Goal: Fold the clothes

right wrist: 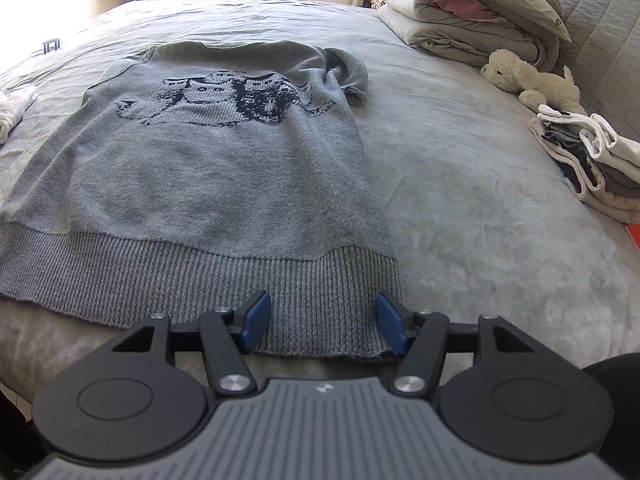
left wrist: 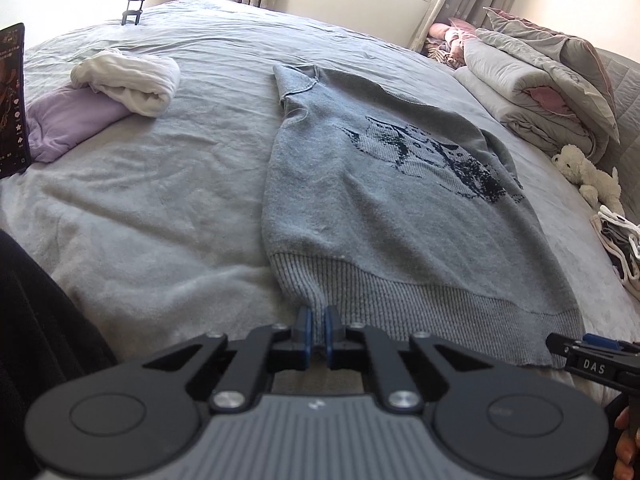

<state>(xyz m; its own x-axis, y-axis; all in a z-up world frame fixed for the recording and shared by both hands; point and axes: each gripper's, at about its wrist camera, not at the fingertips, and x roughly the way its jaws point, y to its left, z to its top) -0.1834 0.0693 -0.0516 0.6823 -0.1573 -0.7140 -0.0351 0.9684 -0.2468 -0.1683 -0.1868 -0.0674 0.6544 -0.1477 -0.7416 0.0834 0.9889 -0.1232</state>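
Left gripper (left wrist: 316,322) pinches the grey sweater's (left wrist: 384,200) ribbed hem.

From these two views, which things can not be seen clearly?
- Sweater sleeves: folded under the body in both views.
- Phone: cut off by the left wrist view's left edge, screen unreadable.
- Right gripper: only partly inside the left wrist view's right edge.
- Folded clothes pile: cut off by the right edge.

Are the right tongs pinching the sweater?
No, the right tongs gape wide open over the sweater hem.

Sweater (right wrist: 208,168) on bed (right wrist: 460,200) — folded pile (right wrist: 592,160) right.
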